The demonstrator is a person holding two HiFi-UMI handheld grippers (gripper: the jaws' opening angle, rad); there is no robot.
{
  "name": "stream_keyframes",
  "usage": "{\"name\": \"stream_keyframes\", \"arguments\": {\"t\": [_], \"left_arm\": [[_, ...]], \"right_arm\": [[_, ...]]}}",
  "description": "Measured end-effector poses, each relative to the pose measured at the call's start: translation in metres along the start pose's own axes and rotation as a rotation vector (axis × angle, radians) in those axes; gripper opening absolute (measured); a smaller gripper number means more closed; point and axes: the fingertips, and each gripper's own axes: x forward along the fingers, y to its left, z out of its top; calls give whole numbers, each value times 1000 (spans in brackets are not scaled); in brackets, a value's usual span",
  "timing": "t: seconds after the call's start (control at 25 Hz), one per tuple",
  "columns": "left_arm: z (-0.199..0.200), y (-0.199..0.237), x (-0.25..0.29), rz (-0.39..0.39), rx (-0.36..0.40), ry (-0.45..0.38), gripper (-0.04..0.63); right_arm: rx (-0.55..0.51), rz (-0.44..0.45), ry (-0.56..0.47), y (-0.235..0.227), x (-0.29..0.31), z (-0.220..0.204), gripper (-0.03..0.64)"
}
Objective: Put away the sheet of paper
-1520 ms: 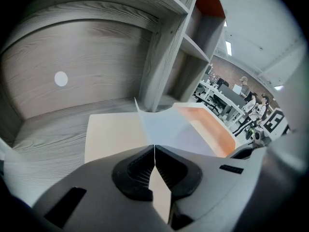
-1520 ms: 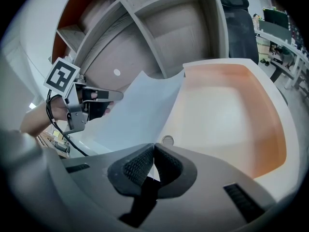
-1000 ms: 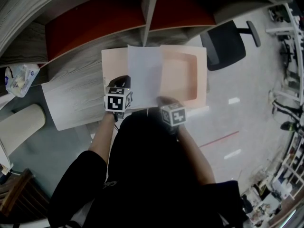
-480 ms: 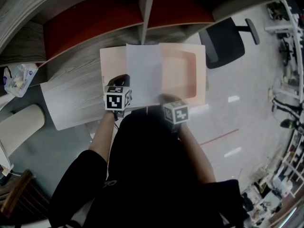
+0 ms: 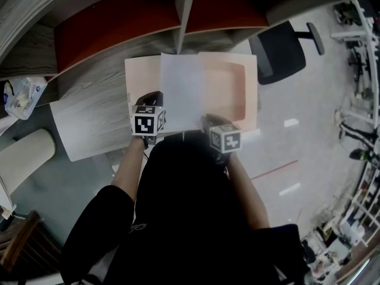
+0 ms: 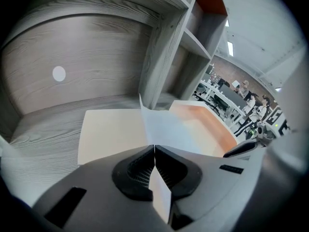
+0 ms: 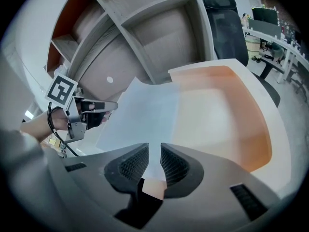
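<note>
Subject item is a white rectangular sheet of paper (image 5: pixel 183 91), lying lengthwise across the middle of a pale peach open cardboard box (image 5: pixel 252 94) and covering the join between the box's flat left half and its recessed right half. The box rests on a grey wood-grain counter (image 5: pixel 95 117), its far edge close beneath a grey wooden shelf unit with red back panels (image 5: pixel 184 10). Left hand-held gripper (image 5: pixel 153 101) sits at the sheet's near left corner. In the left gripper view its jaws are pressed together on the paper (image 6: pixel 169 129), which passes edge-on between them and runs forward over the box (image 6: pixel 108 129). Right hand-held gripper (image 5: pixel 208 122) is at the sheet's near right corner. In the right gripper view its jaws stand a narrow gap apart, and the sheet's (image 7: pixel 145 112) near edge shows in that gap. Whether either pad touches it cannot be determined. The same view shows the box's recessed half (image 7: pixel 227 124) to the right. A black office chair (image 5: pixel 279 52) stands on the floor beyond the counter's right end.
</note>
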Motion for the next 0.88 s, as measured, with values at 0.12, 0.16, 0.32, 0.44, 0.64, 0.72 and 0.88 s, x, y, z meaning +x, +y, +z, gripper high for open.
{"name": "stream_keyframes", "arguments": {"t": [0.12,0.16,0.32,0.44,0.64,0.72,0.88], "left_arm": [[-1,0,1,1,-17,-3,46],[-1,1,2,3,-31,-4,46],[-5,0,3,10,-71,2,46],[-11,-3,3,14,-66,19,46],[-19,-5,4,26,-70,38,46],[-21,-8,5,27,-68,41,46],[-23,-11,6,48,-91,34,46]], "right_arm": [[25,-11,-54,-8,-9,7,77],[33,1,-80,-7,-13,11,77],[27,24,-120,-5,-23,15,57],[-27,-3,-112,-10,-26,10,44],[-94,-31,-142,-12,-32,17,26],[-116,-32,-151,-13,-33,22,25],[-152,-7,-166,-12,-32,30,25]]}}
